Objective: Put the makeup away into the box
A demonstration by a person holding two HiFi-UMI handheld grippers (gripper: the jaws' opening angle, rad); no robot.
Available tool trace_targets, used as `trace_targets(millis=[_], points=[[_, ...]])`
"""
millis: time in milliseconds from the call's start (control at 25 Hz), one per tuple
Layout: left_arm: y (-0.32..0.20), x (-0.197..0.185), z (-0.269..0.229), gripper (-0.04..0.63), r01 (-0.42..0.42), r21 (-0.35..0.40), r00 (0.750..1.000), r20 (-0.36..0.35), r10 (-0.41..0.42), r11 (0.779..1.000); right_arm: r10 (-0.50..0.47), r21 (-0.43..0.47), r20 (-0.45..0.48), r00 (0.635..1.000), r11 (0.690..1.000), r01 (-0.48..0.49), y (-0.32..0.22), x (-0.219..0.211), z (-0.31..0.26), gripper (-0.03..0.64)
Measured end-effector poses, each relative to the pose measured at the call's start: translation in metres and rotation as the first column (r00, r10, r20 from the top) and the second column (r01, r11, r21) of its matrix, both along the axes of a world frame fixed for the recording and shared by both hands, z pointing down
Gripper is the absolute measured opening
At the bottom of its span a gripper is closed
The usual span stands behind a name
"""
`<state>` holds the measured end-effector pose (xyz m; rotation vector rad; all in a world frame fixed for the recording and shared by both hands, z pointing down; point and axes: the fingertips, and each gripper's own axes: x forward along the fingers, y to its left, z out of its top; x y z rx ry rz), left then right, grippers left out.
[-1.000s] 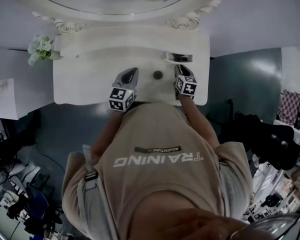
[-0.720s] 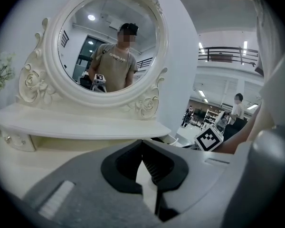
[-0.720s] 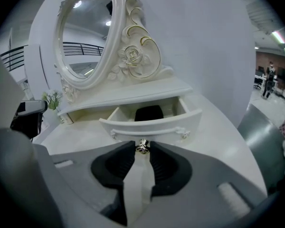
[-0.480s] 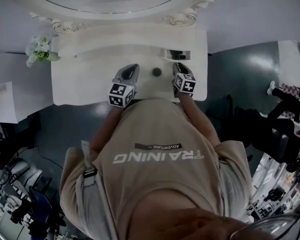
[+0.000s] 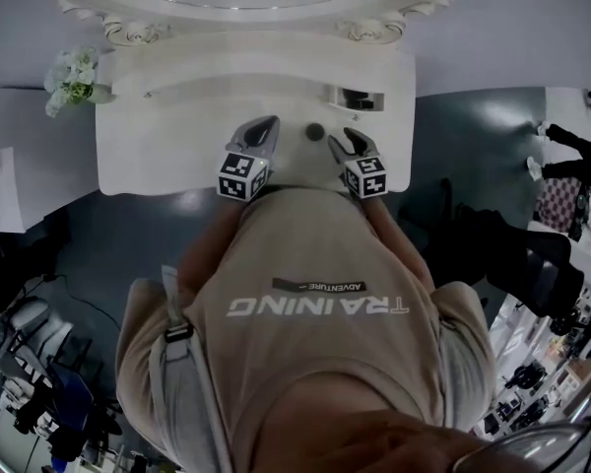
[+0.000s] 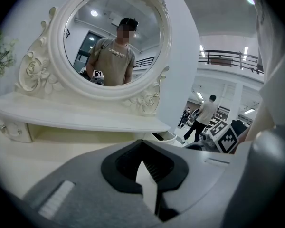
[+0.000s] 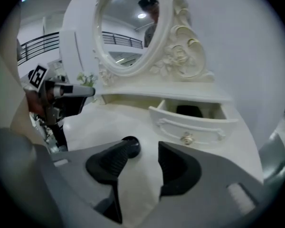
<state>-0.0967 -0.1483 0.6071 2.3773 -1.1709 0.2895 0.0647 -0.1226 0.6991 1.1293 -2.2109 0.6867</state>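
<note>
On the white bench [image 5: 177,156] in front of me, both tools sit over the front edge, side by side; my left hand-held gripper [image 5: 264,126] has its jaws drawn together, the tips meeting with nothing between them; my right hand-held gripper [image 5: 347,138] has jaws that have just been opening, and they now stand apart with only bare bench showing in the gap. The black makeup pot [image 5: 314,131] lies flat on the bench between the two tools, at about ten o'clock from my right tips, just beyond the tip of the nearer jaw and not inside the gap; I cannot tell whether that jaw touches it. The drawer [image 5: 358,99] stands pulled open at about twelve o'clock from my right tool, under the raised shelf; a dark thing [image 7: 190,110] lies inside it, too dim to name. The round mirror [image 6: 116,32] rises behind the shelf; flowers [image 5: 71,75] stand off the bench's far corner at ten o'clock.
</note>
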Motion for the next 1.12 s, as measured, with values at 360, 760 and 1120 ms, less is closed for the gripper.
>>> trace_targets(millis=[360,760,1120], points=[[0.006,-0.019,0.003,-0.002,-0.011,-0.006,1.0,0.007,0.011,1.0,-0.272,-0.083,-0.149,0.951,0.961,0.262,0.006,-0.064,0.032,0.259],[0.019,-0.05,0.015,0.0,0.058,-0.045,0.998,0.021,-0.057,0.997,-0.259,-0.068,-0.16,0.952,0.966,0.251,0.007,-0.059,0.038,0.218],[0.005,-0.011,-0.001,-0.001,-0.014,-0.004,1.0,-0.004,0.014,1.0,-0.113,-0.038,-0.06,0.992,0.993,0.111,-0.01,-0.01,-0.022,0.218]])
